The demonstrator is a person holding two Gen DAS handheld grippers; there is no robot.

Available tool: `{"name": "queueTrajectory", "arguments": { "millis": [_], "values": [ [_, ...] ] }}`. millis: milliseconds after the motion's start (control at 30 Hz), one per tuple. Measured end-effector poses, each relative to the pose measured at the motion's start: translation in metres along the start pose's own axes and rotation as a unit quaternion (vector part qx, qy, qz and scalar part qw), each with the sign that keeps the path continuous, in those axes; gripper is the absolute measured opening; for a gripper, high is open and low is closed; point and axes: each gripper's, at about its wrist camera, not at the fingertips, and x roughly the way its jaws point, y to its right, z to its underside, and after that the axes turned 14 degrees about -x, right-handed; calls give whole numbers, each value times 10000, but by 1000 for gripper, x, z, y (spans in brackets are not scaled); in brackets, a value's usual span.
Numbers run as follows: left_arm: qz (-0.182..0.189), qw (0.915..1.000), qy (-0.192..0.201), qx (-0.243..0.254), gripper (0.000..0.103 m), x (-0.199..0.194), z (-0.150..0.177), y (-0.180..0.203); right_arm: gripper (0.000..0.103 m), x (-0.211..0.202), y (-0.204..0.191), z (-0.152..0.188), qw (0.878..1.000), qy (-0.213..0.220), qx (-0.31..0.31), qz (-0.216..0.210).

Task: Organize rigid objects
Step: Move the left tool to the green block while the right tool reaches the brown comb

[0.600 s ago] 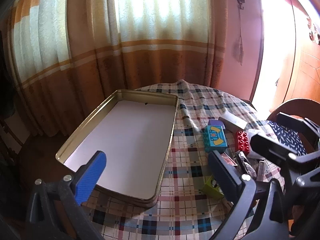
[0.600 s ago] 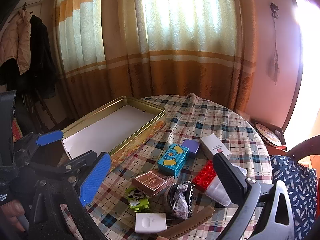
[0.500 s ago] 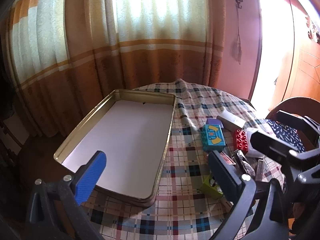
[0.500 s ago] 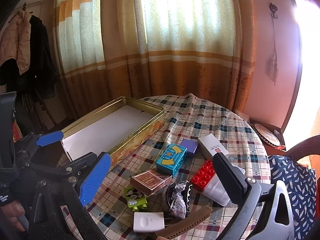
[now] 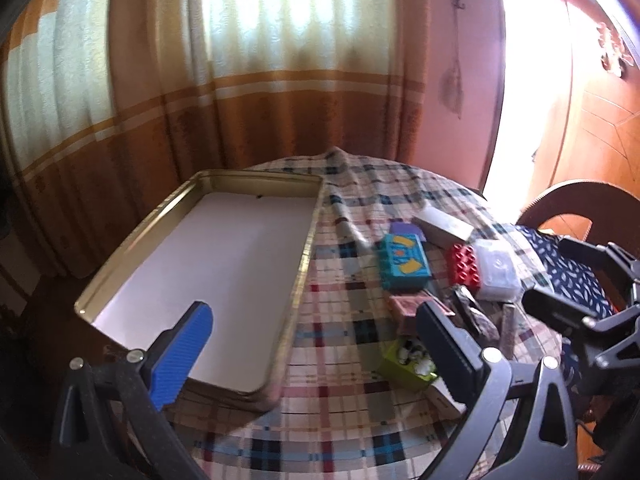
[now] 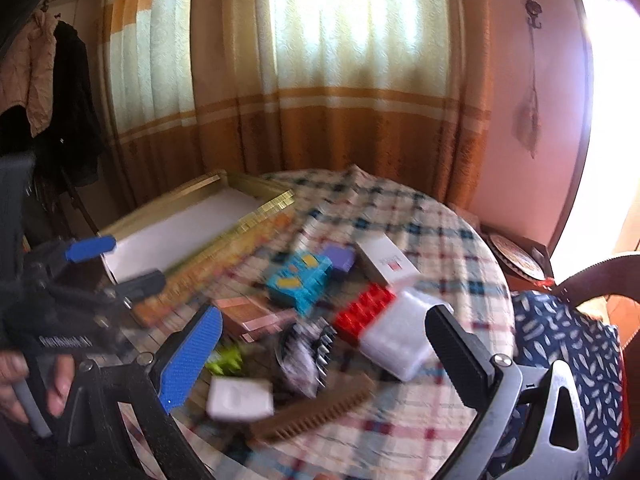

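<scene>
Toy blocks [image 6: 300, 282] lie blurred beside gold tin [image 5: 308, 240]; left tongs [image 5: 312, 340] and right tongs [image 6: 324, 344] spread, seemingly empty

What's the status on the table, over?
Left hand-held gripper and right hand-held gripper both open, empty. Gold tin holds nothing yet. Teal block, red brick, wooden comb still loose on tablecloth. Nothing blocking.
</scene>
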Motion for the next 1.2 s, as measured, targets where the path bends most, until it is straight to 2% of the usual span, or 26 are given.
{"name": "queueTrajectory", "arguments": {
  "millis": [233, 400, 600, 667, 767, 933, 1000, 1100, 1200],
  "values": [
    [331, 9984, -55, 447, 103, 3, 14, 22, 103, 12, -5, 31, 9993, -273, -200, -160],
    [395, 9979, -215, 477, 103, 11, 19, 23, 103, 16, -13, 36, 9980, -242, -296, -498],
    [371, 9972, -290, 587, 103, 16, 25, 25, 103, 19, -8, 40, 9971, -321, -171, -673],
    [367, 9969, -353, 595, 103, 19, 27, 26, 102, 20, -7, 40, 9972, -376, -152, -635],
    [352, 9968, -392, 605, 103, 22, 29, 26, 102, 26, -6, 42, 9971, -639, -235, -339],
    [362, 9965, -434, 619, 103, 28, 32, 25, 102, 27, 14, 45, 9936, -1088, 259, -165],
    [416, 9962, -479, 596, 101, 31, 33, 25, 101, 23, 16, 45, 9930, -1118, 366, -89],
    [389, 9963, -443, 632, 101, 31, 34, 26, 97, 26, 16, 44, 9888, -1128, 870, -438],
    [389, 9962, -440, 646, 100, 31, 34, 26, 91, 36, 4, 42, 9875, -1196, 931, -441]
  ]
}}
